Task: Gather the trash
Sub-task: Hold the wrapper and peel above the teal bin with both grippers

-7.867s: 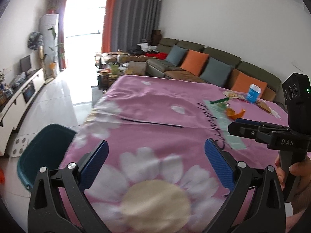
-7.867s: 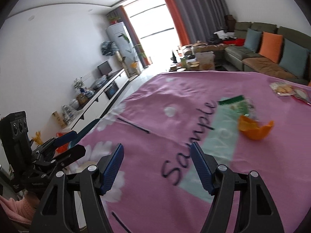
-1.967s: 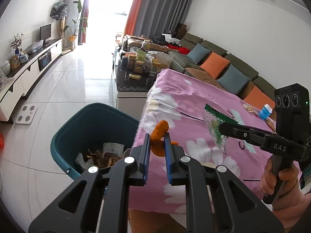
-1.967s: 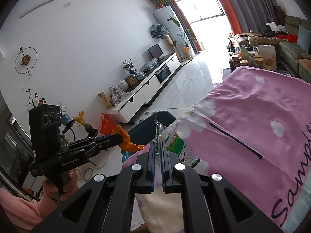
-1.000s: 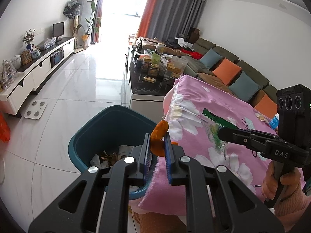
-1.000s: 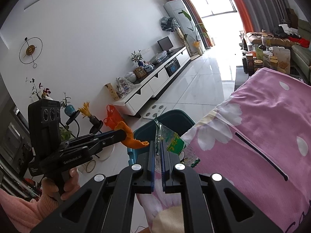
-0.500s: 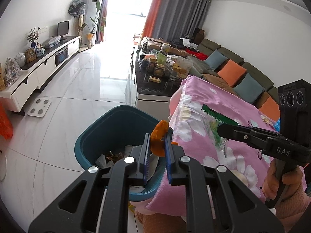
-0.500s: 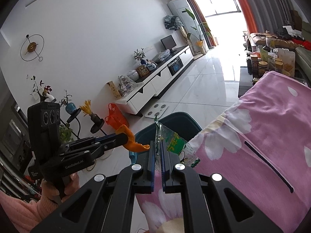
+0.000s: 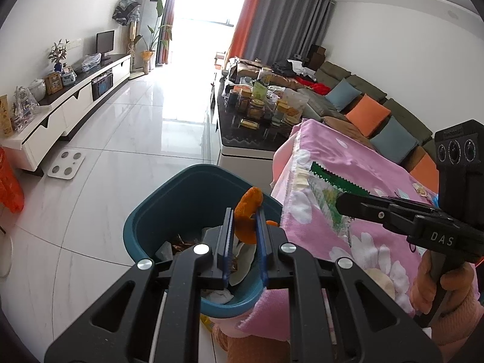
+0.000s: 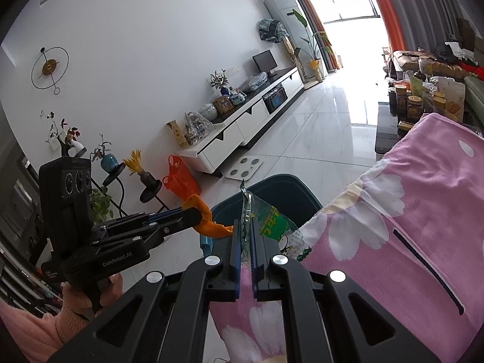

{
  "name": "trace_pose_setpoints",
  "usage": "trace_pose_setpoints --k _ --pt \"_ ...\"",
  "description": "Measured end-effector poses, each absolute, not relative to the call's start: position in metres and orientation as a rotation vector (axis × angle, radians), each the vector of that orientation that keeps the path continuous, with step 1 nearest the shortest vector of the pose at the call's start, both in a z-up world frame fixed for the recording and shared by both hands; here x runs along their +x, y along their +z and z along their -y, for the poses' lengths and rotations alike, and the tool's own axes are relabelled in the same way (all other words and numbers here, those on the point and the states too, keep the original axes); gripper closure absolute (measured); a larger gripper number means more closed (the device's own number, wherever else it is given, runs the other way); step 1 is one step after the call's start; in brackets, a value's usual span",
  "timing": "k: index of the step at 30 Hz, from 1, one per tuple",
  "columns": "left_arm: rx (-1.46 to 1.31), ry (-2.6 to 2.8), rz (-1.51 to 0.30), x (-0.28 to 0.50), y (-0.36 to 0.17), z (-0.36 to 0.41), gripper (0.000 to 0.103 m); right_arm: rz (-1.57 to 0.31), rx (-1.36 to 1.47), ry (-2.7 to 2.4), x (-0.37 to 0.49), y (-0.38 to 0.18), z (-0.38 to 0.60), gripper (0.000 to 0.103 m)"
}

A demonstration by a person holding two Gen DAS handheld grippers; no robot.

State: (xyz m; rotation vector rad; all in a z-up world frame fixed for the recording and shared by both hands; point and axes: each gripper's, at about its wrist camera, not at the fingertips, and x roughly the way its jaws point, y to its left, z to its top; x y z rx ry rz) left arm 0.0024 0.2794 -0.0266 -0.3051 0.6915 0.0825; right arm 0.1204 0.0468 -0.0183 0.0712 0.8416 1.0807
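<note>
My left gripper (image 9: 243,214) is shut on a curled orange peel (image 9: 248,211) and hangs over the teal bin (image 9: 169,199), which holds paper and scraps. In the right wrist view the same peel (image 10: 208,220) sticks out of the left gripper (image 10: 198,213) beside the bin (image 10: 281,190). My right gripper (image 10: 247,227) is shut on a green-and-clear snack wrapper (image 10: 266,224), held over the pink blanket's corner near the bin's rim. From the left wrist view, that wrapper (image 9: 326,193) dangles from the right gripper (image 9: 340,201).
The table with the pink flowered blanket (image 9: 363,187) stands right beside the bin. A dark coffee table (image 9: 251,133) full of jars lies beyond, a white TV cabinet (image 10: 242,130) along the left wall. A scale (image 9: 66,165) and an orange bag (image 10: 178,181) sit on the tiled floor.
Both grippers have drifted left toward the bin with their trash still held. The peel now hangs over the bin's opening, and the wrapper is closer to the rim.
</note>
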Motion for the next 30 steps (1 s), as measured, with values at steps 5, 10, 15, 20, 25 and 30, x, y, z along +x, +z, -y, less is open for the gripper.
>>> trace_pose_setpoints --k 5,10,15,20,25,30 --pt "-0.312 0.092 -0.700 0.005 -0.031 -0.282 0.089 -0.859 0.074 1.082 0.122 -0.023 -0.054 0.098" --pt "-0.320 0.098 -0.706 0.009 -0.033 -0.285 0.089 -0.874 0.076 1.086 0.125 -0.026 -0.061 0.098" --pt "-0.328 0.101 -0.709 0.012 -0.036 -0.286 0.089 -0.881 0.070 1.087 0.128 -0.028 -0.064 0.098" --pt "-0.333 0.106 -0.713 0.013 -0.038 -0.287 0.089 -0.892 0.066 1.088 0.129 -0.029 -0.070 0.098" --pt "-0.341 0.112 -0.716 0.016 -0.042 -0.290 0.089 -0.900 0.059 1.085 0.129 -0.031 -0.074 0.098" --pt "-0.350 0.117 -0.723 0.019 -0.047 -0.291 0.089 -0.909 0.053 1.083 0.129 -0.031 -0.080 0.098"
